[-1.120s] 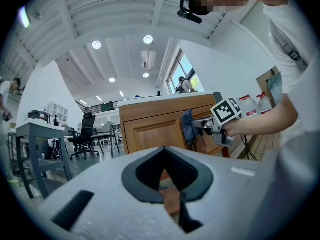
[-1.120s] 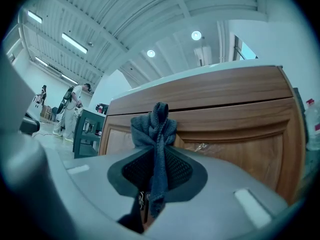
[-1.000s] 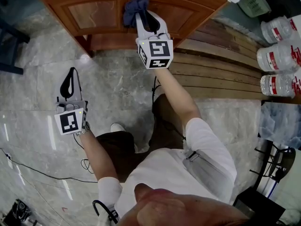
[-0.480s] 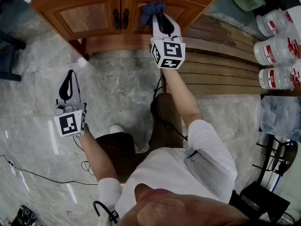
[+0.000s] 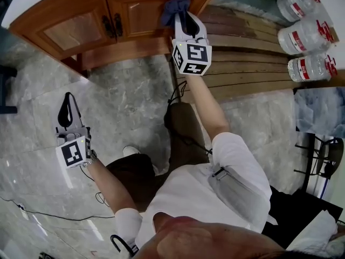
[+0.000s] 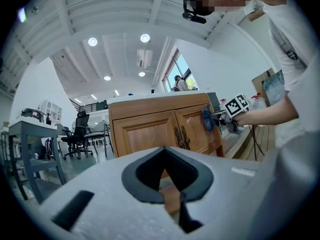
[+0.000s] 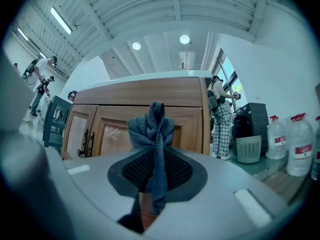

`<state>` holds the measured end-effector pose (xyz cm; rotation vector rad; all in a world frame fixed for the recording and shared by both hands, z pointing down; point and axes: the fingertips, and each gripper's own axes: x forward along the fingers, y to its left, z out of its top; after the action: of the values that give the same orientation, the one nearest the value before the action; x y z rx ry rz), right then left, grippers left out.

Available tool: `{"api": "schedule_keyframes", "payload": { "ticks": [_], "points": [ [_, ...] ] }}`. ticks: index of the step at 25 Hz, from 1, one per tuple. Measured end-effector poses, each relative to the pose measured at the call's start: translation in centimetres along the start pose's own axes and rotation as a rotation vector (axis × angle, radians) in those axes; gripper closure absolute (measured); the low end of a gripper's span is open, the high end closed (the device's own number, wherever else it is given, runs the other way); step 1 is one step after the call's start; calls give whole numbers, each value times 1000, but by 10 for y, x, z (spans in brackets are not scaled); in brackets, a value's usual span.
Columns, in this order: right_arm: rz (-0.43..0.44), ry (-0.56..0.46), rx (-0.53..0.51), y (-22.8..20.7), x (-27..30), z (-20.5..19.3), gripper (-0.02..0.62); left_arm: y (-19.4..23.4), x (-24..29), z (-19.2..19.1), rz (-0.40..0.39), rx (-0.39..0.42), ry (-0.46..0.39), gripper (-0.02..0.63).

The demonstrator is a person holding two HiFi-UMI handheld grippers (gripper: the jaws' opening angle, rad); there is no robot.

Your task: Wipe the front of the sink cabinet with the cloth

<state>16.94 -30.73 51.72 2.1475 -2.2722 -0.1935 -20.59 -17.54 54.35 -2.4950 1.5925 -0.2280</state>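
the right gripper (image 5: 181, 16) pinches the blue cloth (image 5: 175, 5) tight and presses it against the right door of the sink cabinet (image 5: 75, 23). the left gripper (image 5: 68, 99) hangs nearer, over the floor (image 5: 135, 96), fingers together on nothing.

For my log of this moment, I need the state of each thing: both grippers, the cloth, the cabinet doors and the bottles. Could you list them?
cabinet doors: both closed.
right gripper: jaws shut on the cloth.
cloth: bunched, against the right door.
left gripper: jaws shut, holding nothing.
water bottles: upright, capped.
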Motion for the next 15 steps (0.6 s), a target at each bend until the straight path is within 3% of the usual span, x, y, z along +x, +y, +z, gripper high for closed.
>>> {"api": "schedule_keyframes", "payload": {
  "ticks": [10,15],
  "points": [
    [-133,3,21,-62,-25,-5,525,-7,7,3,-10,9,-6,607],
    [-138,13,13,-70,-27,-7,523,-8,5,3,-6,6,-10,607]
  ]
}}
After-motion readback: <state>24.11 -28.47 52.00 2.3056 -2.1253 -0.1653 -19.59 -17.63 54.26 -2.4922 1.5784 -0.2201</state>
